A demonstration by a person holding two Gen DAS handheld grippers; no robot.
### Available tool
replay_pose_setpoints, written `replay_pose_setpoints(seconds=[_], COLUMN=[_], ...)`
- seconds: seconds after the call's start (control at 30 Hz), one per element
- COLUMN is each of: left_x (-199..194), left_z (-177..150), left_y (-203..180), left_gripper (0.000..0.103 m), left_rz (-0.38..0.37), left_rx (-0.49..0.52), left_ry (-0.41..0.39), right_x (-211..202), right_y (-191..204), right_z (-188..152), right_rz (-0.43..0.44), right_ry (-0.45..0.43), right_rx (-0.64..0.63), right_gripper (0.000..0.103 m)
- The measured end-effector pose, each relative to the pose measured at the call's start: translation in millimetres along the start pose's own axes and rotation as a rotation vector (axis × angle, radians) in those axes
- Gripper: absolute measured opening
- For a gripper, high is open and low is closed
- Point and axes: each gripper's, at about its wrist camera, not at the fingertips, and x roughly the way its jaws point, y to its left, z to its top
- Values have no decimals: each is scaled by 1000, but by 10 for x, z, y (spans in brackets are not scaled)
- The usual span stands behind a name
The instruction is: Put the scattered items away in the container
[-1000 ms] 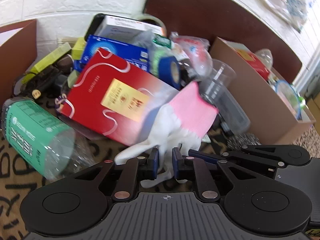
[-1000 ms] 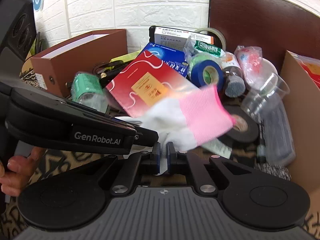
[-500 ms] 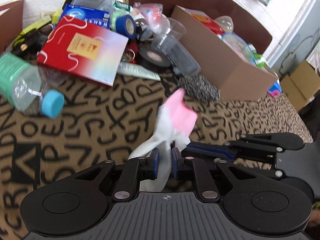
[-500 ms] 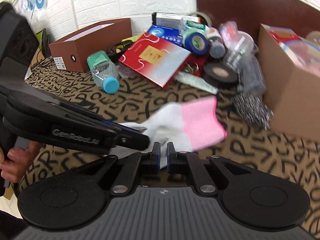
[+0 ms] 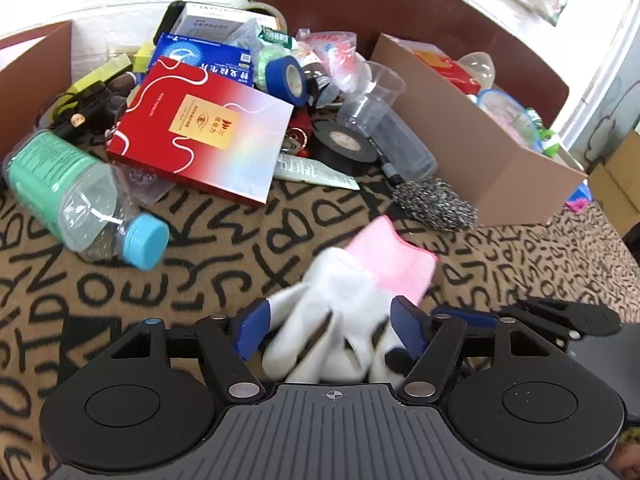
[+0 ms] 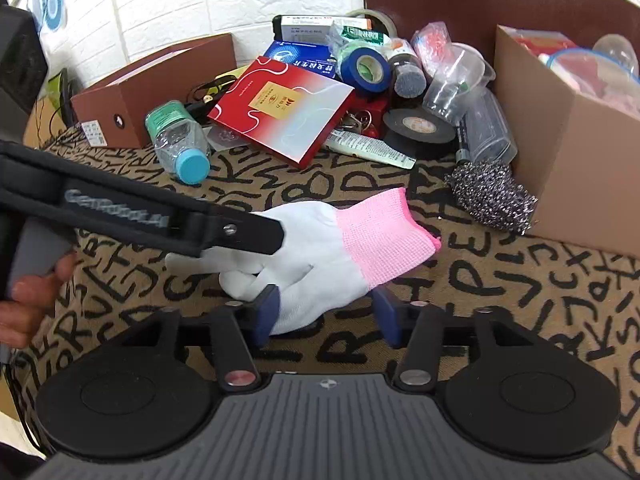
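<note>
A white glove with a pink cuff [image 5: 360, 280] [image 6: 336, 248] lies flat on the letter-patterned cloth. My left gripper [image 5: 332, 330] is open, its blue pads on either side of the glove's white fingers. My right gripper [image 6: 326, 314] is open too, just behind the glove's lower edge. The left gripper's black arm [image 6: 140, 216] reaches across the glove's fingers in the right wrist view. The cardboard box [image 5: 480, 152] [image 6: 568, 152] stands at the right, holding several items.
A pile lies behind the glove: red booklet [image 5: 200, 128], green-labelled bottle with a blue cap [image 5: 80, 196], blue tape roll [image 5: 286, 80], black tape roll [image 5: 344, 144], steel scourer [image 5: 436, 204], clear cups [image 5: 372, 100]. A brown box [image 6: 156, 84] stands at the left.
Both grippers were shut on the glove and held it up. They have opened, and the glove now lies spread on the cloth in front of the box.
</note>
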Motion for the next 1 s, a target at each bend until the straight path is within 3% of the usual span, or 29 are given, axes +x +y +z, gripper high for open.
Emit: replay_pose_setpoints(seconds=[0.23,0.3,0.33,0.37,0.4,0.47,0.67,1.0], left_x=[236,245,243,240,237,235,120,-296], left_z=[47,39,36,33,29,21,-25,370], left_y=[12,-17,-38,-52,-64,-87,-274,-879], left_gripper=[79,78,71,57,52,29,30,30], left_rz=[15,25,30,27,22,-2,-36,-114], left_rx=[15,35,49,60,63,58,77,161], left_ry=[40,39,42,48,58,84,72,-100], right_x=[142,162,170,170,163,134,-95,-816], right_y=[16,37,46,39,28,5,21,-217], right_z=[33,47,51,55,54,42,11,278], right_rz=[3,-12,-25,-27,-22,-3,-2,-97], right_ry=[7,8,10,11,13,14,-26,-237], right_rx=[28,11,0,-3,3,21,20,-16], right_gripper=[62,49,36,27,24,12,9,9])
